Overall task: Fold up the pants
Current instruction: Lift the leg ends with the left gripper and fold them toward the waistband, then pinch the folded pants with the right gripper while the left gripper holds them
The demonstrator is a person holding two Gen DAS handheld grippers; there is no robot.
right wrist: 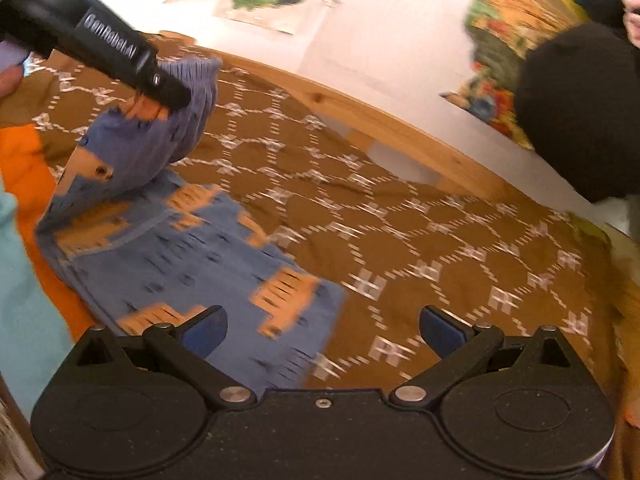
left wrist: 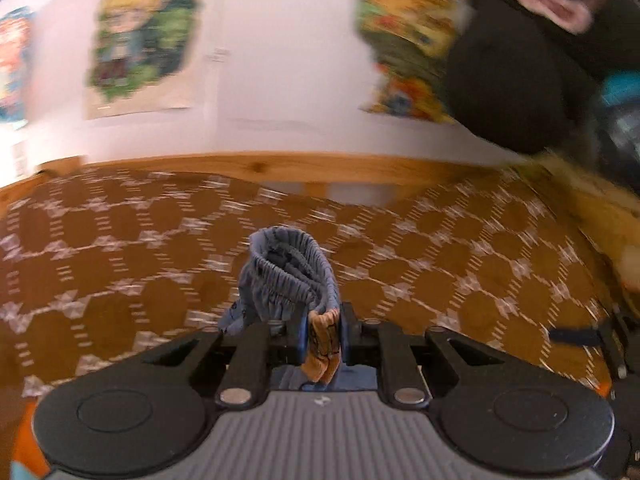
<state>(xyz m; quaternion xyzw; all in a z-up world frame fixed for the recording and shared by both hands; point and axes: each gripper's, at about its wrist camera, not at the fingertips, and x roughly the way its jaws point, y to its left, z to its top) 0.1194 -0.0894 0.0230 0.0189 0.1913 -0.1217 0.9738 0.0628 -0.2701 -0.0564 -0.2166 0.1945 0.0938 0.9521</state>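
The pants (right wrist: 188, 248) are blue with orange patches and lie on a brown patterned bedspread (right wrist: 400, 216). My left gripper (left wrist: 324, 336) is shut on the bunched elastic waistband of the pants (left wrist: 288, 280) and holds it lifted above the bed. In the right wrist view the left gripper's black body (right wrist: 104, 48) sits over the raised waistband at the upper left. My right gripper (right wrist: 322, 334) is open and empty, just above the lower edge of the pants.
A wooden bed rail (left wrist: 280, 168) runs along the far side under a white wall with colourful posters (left wrist: 140, 40). A dark rounded shape (right wrist: 580, 112) is at the right. Orange cloth (right wrist: 24, 168) and teal cloth (right wrist: 24, 300) lie at the left.
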